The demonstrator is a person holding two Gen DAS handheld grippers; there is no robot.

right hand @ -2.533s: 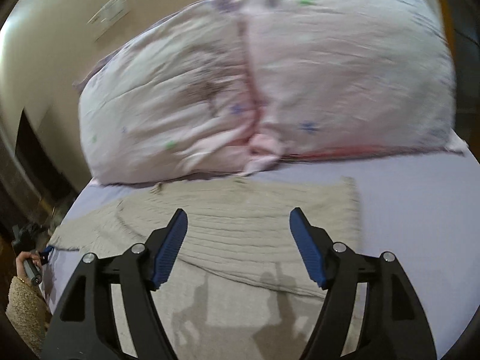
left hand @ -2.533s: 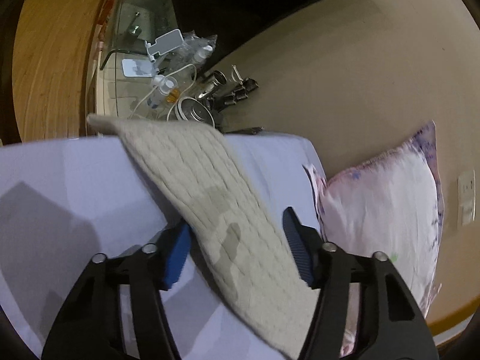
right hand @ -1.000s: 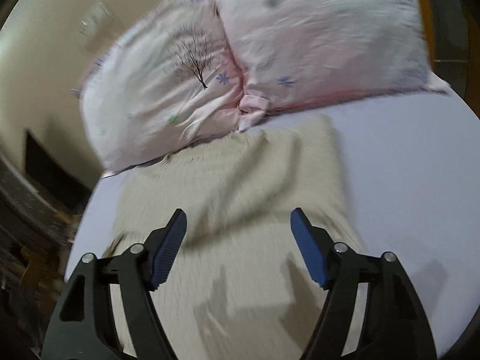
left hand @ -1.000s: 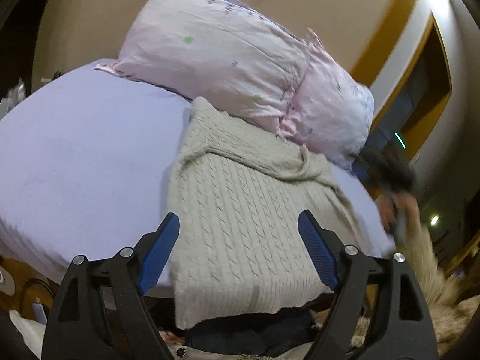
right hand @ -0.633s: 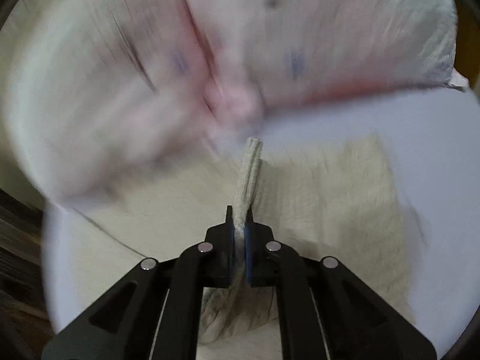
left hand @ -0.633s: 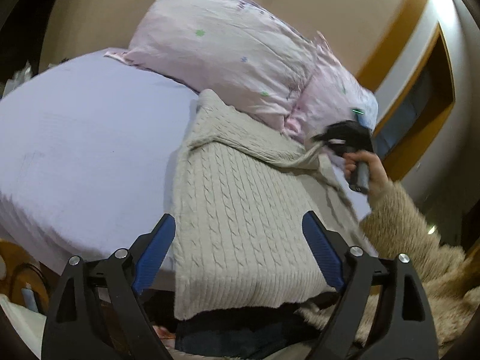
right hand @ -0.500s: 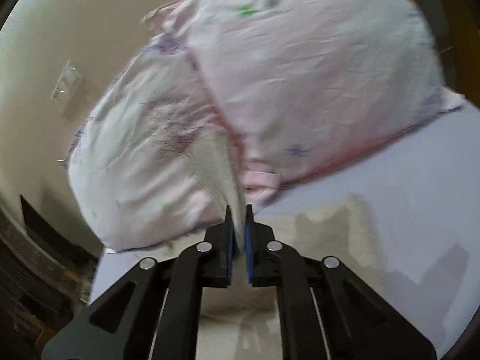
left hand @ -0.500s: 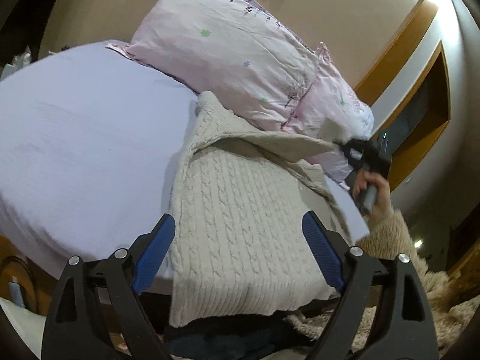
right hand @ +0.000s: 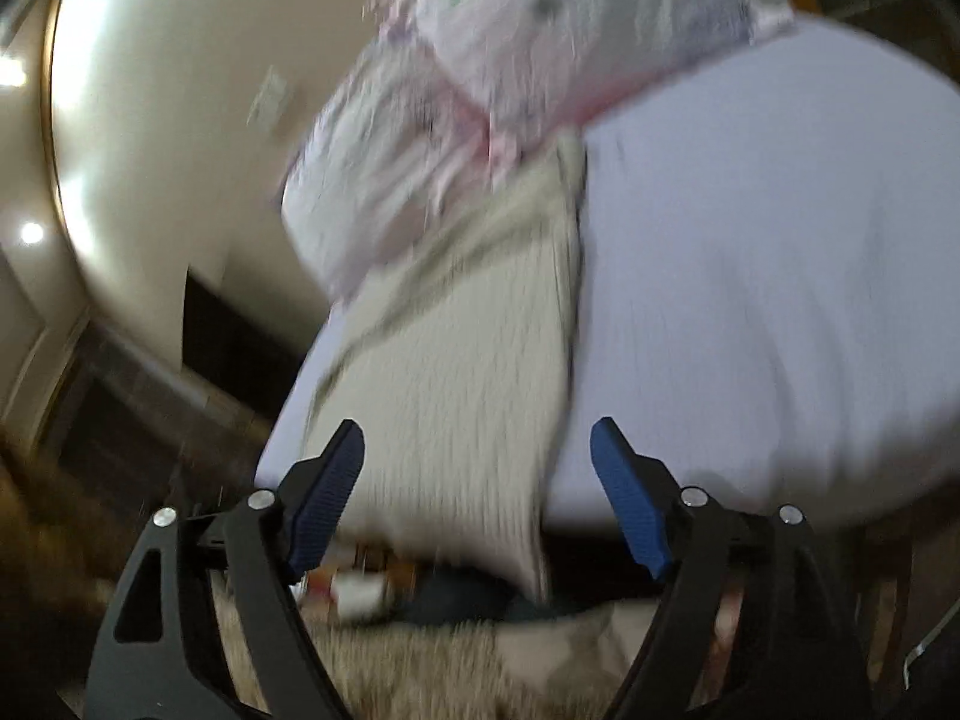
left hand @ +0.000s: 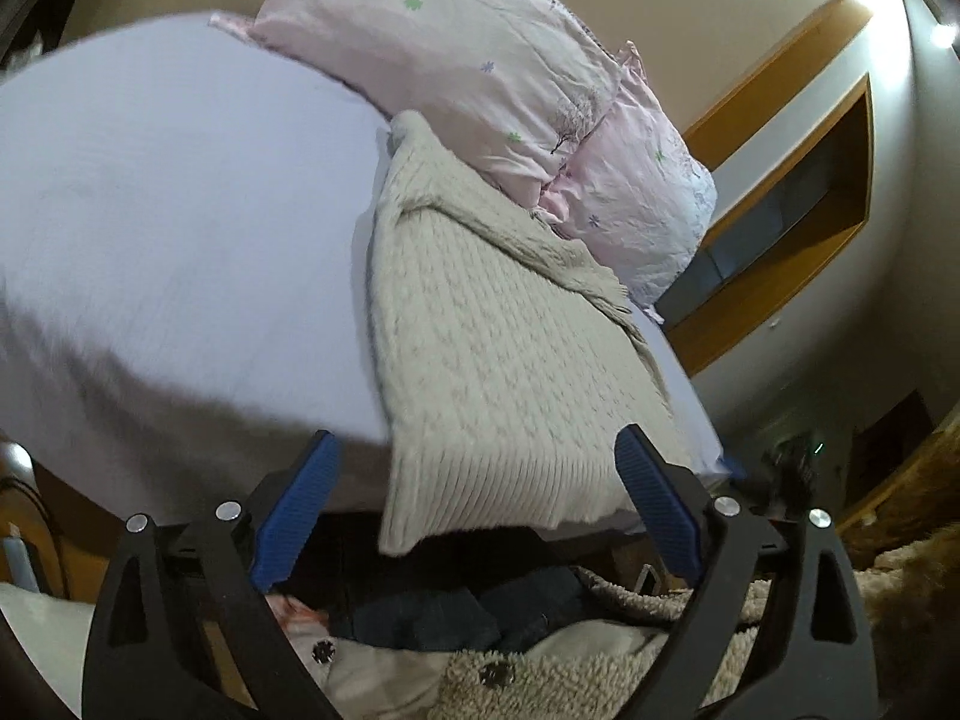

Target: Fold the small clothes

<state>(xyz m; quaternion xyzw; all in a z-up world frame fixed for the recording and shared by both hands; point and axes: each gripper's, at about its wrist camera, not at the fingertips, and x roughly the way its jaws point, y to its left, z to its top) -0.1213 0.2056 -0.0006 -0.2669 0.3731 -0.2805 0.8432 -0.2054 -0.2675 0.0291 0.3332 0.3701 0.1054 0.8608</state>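
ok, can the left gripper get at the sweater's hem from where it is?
Probably yes. The left gripper is open, and the cable-knit sweater hangs its ribbed hem over the bed edge right between the jaws, nothing in front.

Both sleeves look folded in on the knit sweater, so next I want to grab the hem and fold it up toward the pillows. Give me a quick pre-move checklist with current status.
1. Left gripper open and empty: ok.
2. Right gripper open and empty: ok.
3. Sweater lying flat on the bed sheet: ok, with a sleeve folded across the top.
4. Hem reachable: ok, it overhangs the bed edge between the left gripper's fingers.
5. Room to fold toward the pillows: not ok, the sweater's top already touches them.
6. Right-side sleeve lie: cannot tell, right wrist view is blurred.
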